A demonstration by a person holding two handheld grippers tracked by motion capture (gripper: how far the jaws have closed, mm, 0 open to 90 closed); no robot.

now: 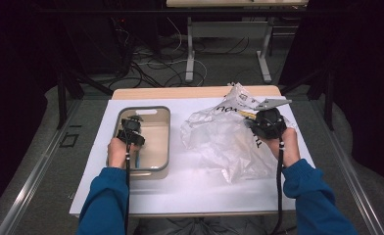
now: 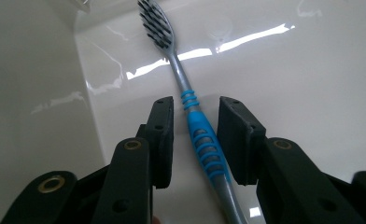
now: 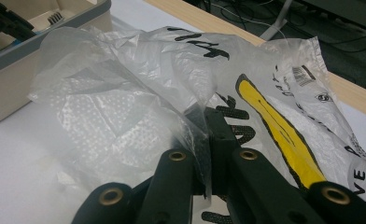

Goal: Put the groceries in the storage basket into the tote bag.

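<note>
Our left hand-held gripper (image 2: 195, 135) hangs released astride the toothbrush (image 2: 190, 112) lying in the tub (image 1: 166, 142), handle running straight between the jaws, bristles ahead, while our right hand-held gripper (image 3: 208, 140) pinches the plastic bag (image 3: 172, 84)

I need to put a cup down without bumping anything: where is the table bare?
Bare white sheet runs along the near edge, between the two sleeves, below the bin and the plastic bag. A narrow strip between bin and bag is also free. The right half is crowded by the bag, pinched in the right claw; the left claw straddles the toothbrush inside the bin.
</note>
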